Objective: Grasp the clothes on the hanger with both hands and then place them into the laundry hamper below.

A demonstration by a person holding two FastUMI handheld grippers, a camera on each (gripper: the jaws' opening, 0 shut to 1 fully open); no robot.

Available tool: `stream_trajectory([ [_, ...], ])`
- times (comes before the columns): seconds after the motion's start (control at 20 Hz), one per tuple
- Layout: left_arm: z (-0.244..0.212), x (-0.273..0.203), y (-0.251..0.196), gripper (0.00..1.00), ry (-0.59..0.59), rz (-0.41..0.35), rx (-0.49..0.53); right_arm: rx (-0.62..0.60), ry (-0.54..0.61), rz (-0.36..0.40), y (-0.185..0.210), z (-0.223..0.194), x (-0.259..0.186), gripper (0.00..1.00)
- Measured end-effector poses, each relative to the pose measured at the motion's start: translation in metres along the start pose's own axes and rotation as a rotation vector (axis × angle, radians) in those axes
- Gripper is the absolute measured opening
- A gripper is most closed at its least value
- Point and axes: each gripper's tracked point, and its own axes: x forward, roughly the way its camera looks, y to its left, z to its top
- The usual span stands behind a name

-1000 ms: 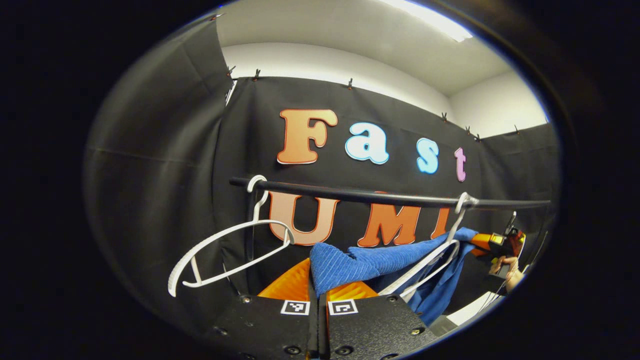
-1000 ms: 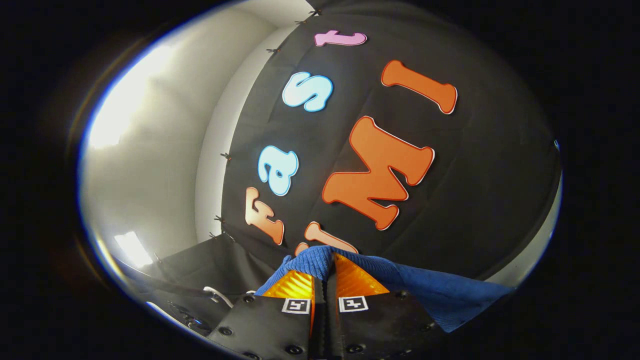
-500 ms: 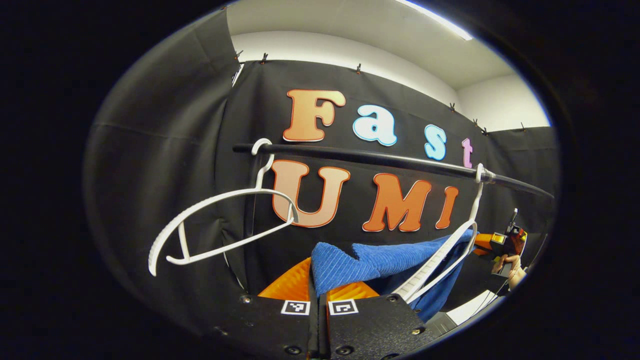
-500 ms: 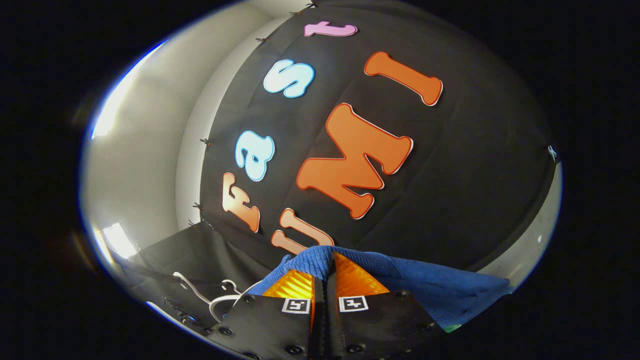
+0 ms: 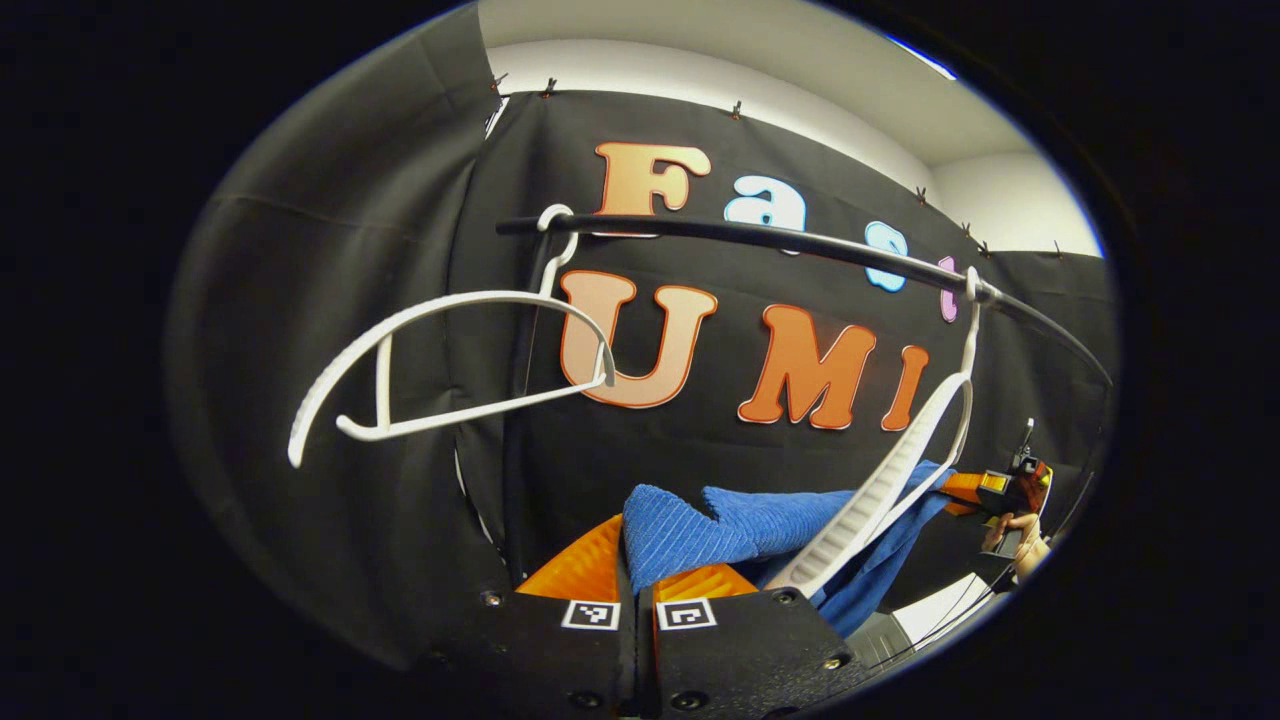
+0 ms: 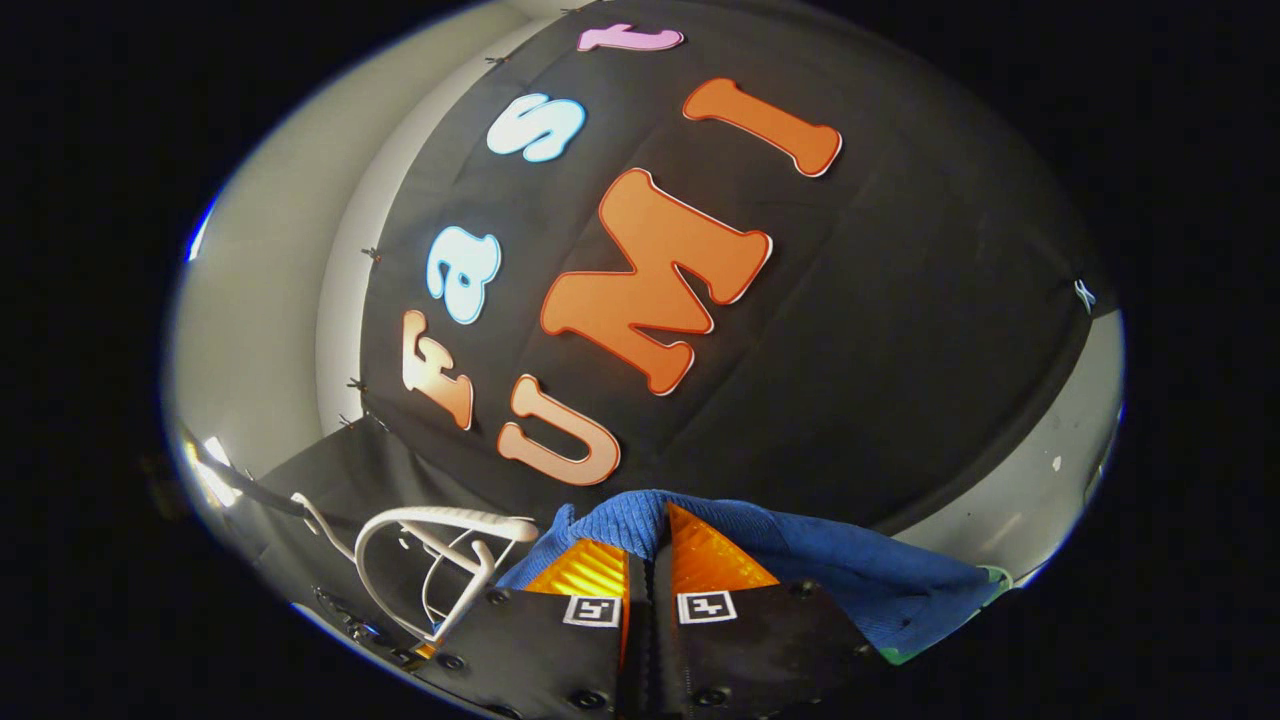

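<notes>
A blue ribbed garment [image 5: 760,520] stretches between my two grippers. My left gripper [image 5: 640,565] is shut on its near end, the cloth bunched over the fingers. In the left gripper view the cloth runs right, behind a white hanger [image 5: 890,480], to the other gripper [image 5: 1000,490], held by a hand. In the right gripper view my right gripper [image 6: 648,540] is shut on the blue garment [image 6: 850,570], which drapes to the right. The hanger's hook sits on the black rail [image 5: 800,245].
A second, bare white hanger [image 5: 440,350] hangs on the rail at the left. In the right gripper view white hangers [image 6: 420,550] show low at the left. White floor or wall [image 6: 1040,480] shows at the right edge.
Both grippers have moved down with the garment: the rail and hangers sit higher in the left gripper view. The cloth has slipped lower off the right hanger. Hangers came into the right gripper view.
</notes>
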Motion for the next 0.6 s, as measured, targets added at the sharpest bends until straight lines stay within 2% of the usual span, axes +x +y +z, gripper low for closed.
stream_trajectory([
  [0.35,-0.051,-0.006,-0.004,0.0,0.082,0.013,-0.027,-0.015,0.032,-0.083,-0.039,-0.034,-0.023,0.07],
  [0.6,-0.074,-0.007,-0.017,0.0,0.106,0.017,-0.038,-0.02,0.07,-0.107,-0.053,-0.056,-0.042,0.07],
])
